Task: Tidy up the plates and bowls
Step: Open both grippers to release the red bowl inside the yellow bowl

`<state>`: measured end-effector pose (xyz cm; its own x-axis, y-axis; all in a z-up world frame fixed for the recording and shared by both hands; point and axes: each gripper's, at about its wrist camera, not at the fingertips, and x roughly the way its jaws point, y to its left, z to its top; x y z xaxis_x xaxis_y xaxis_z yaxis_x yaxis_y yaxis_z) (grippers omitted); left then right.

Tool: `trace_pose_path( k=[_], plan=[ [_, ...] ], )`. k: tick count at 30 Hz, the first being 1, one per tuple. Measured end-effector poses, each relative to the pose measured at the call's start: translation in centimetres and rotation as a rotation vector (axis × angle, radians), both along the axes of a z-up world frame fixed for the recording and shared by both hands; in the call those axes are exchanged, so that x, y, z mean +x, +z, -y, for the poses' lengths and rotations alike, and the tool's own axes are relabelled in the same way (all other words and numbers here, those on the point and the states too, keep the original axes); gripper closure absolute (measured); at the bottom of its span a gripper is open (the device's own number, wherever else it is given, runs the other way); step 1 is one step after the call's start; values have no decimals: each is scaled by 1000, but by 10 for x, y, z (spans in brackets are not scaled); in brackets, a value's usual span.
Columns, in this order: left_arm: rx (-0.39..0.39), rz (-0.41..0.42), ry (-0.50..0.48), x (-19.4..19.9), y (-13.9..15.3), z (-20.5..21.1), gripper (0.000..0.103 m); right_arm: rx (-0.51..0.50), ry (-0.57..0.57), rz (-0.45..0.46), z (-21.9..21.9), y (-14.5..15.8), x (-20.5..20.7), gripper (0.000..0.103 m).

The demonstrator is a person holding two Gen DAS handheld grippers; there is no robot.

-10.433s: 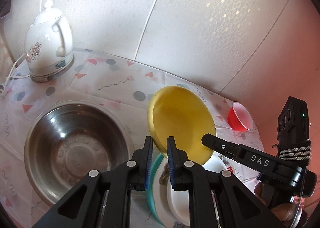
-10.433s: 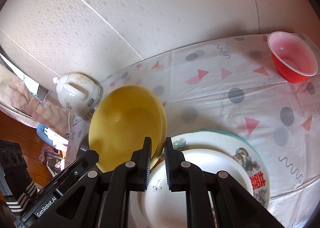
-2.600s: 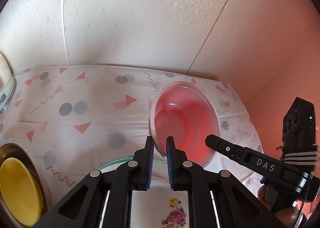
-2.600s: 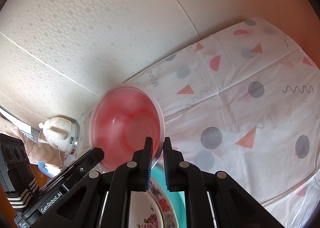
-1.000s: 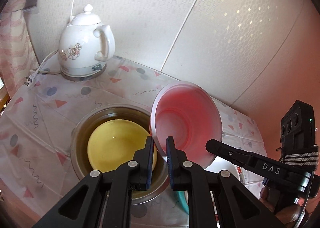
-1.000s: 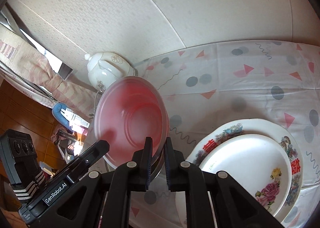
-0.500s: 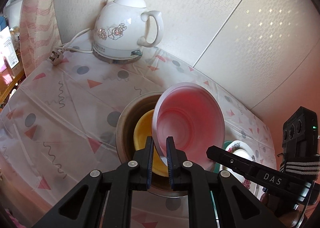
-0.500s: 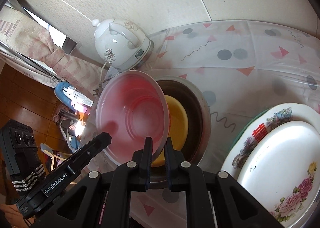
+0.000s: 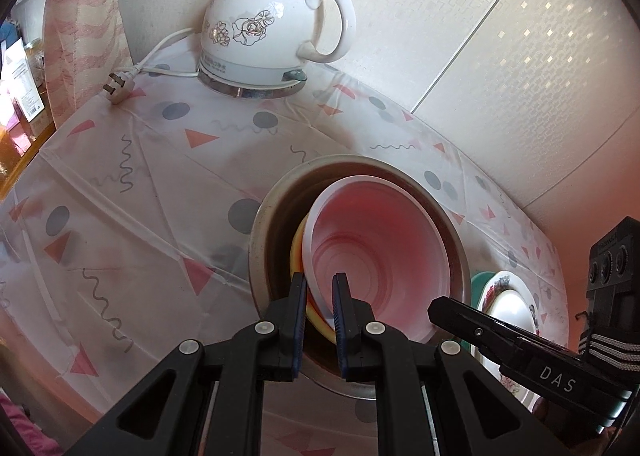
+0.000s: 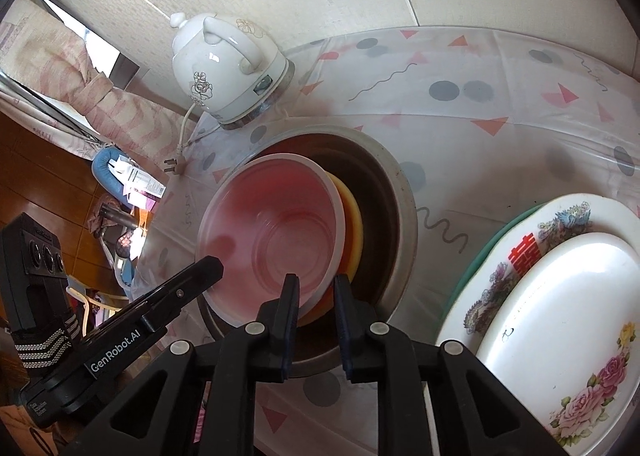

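the left claw (image 9: 320, 298) pinches the near rim of the red translucent bowl (image 9: 376, 252), its 2 blue-padded fingers on either side of the rim. the right claw (image 10: 314, 298) stands slightly spread at the opposite rim of the same bowl; whether its pads touch the rim cannot be told. the red bowl sits tilted inside the yellow bowl (image 10: 352, 224), which lies in the steel basin (image 10: 396, 200) on the patterned worktop (image 9: 120, 184). just beside the basin, a stack of plates (image 10: 560, 296) with floral print rests on the worktop. a white electric kettle (image 9: 264, 32) stands behind the basin, its plug (image 9: 118, 86) lying loose.
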<state>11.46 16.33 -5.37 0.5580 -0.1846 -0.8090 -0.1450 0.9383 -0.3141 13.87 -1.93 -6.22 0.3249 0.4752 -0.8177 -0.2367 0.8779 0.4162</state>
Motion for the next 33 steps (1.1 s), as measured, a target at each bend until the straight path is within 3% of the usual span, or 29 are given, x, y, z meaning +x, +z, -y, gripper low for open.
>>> trace_pose_path(
  k=[7,14,33],
  plan=[
    [85,8,-12,7,-4,13,91,-95,3,82,-2,5,-1,90],
    [137,18,-5,9,-6,17,91,-74,9,67,1,4,-1,89],
    [173,28,11,0,-5,19,88,-98,12,92,-1,5,-6,84]
  ],
)
